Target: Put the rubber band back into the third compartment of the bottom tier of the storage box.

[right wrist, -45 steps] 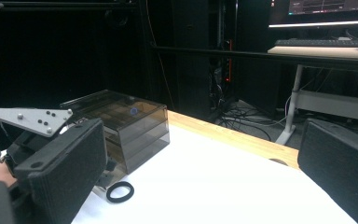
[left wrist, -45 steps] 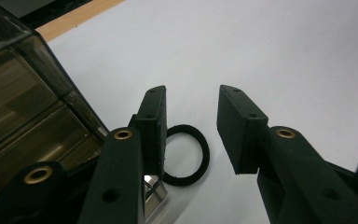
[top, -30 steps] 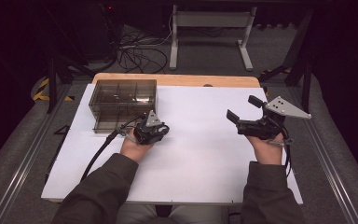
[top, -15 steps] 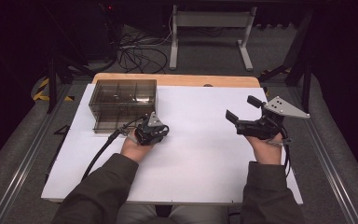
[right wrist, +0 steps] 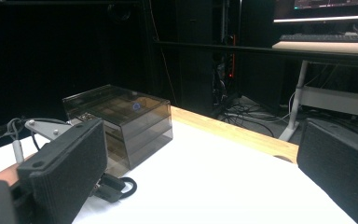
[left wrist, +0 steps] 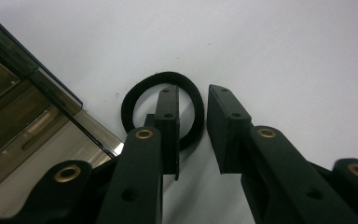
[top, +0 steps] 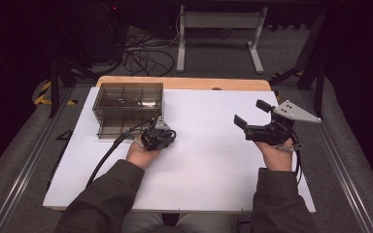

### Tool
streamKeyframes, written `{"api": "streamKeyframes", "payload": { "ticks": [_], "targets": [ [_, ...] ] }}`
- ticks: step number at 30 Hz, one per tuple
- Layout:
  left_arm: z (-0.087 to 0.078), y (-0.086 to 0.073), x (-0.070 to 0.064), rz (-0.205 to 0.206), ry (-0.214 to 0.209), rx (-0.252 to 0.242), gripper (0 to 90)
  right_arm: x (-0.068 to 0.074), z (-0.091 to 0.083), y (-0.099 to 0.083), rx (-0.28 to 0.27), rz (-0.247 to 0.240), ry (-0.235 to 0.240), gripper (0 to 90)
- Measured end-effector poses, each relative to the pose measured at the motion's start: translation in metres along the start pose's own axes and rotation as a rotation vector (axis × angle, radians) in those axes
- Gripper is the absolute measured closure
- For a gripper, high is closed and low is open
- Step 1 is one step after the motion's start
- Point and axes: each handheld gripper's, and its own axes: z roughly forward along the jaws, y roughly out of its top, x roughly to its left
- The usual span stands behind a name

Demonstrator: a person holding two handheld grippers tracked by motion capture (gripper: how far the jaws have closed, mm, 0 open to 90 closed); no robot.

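A black elastic ring point(left wrist: 140, 91) lies flat on the white table, just right of the smoky drawer box. My left gripper point(left wrist: 193, 93) is down on it and open by a narrow gap. One jaw tip stands inside the ring, the other outside, so the ring's near-right band runs between them. In the high view the left gripper point(top: 161, 136) sits at the box's front right corner. My right gripper point(top: 252, 113) hovers over the table's right side, open wide with nothing between its pads. From the right gripper view the ring point(right wrist: 129, 186) shows beside the left gripper's tip.
The smoky clear drawer box point(top: 126, 104) stands at the table's back left, close against the left gripper. The white table point(top: 209, 160) has a wooden strip point(top: 184, 82) along its far edge. Cables and a desk frame lie on the floor beyond.
Almost nothing differs. The right gripper has drifted a touch lower and toward the left; the left gripper stays on the ring.
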Motion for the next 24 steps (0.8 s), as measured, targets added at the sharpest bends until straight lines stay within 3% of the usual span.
{"api": "streamKeyframes", "payload": {
  "ticks": [14, 24],
  "targets": [
    [0.0003, -0.0013, 0.0003, -0.020, -0.015, -0.006, 80.9, 0.0010, 0.0015, -0.0006, 0.006, -0.002, 0.003, 2.8],
    [0.0001, -0.0017, -0.0029, 0.003, 0.004, -0.010, 86.6, 0.0007, 0.0013, -0.0007, 0.007, 0.002, 0.003, 2.7]
  ]
}}
